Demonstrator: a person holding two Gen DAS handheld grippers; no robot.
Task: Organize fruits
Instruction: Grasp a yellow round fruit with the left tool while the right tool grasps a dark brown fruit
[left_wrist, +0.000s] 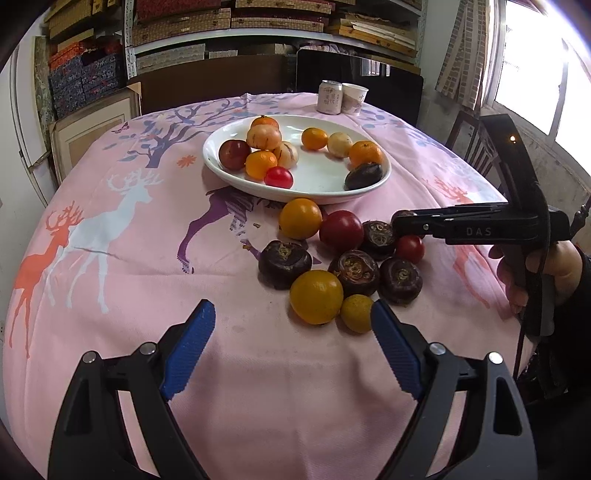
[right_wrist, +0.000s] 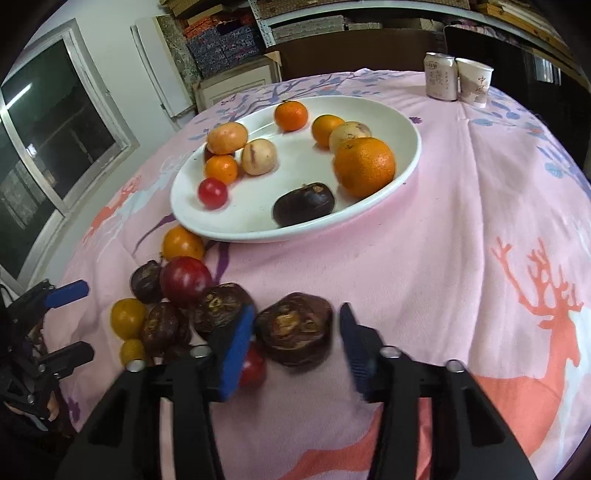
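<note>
A round bench (left_wrist: 147, 295) draped in a pink cloth printed with deer and trees stands before metal shelving (left_wrist: 229, 33) stacked with woven and patterned boxes, dark wooden chairs (left_wrist: 354, 74) behind it, a bright daylit window (left_wrist: 535, 74) on one side and a dark sliding window (right_wrist: 48, 147) on the other.

A small red fruit (right_wrist: 254, 365) sits half hidden behind the right tongs' (right_wrist: 297, 334) blue pad (right wrist view); print on the can (right_wrist: 440, 76) is too small to read.
</note>
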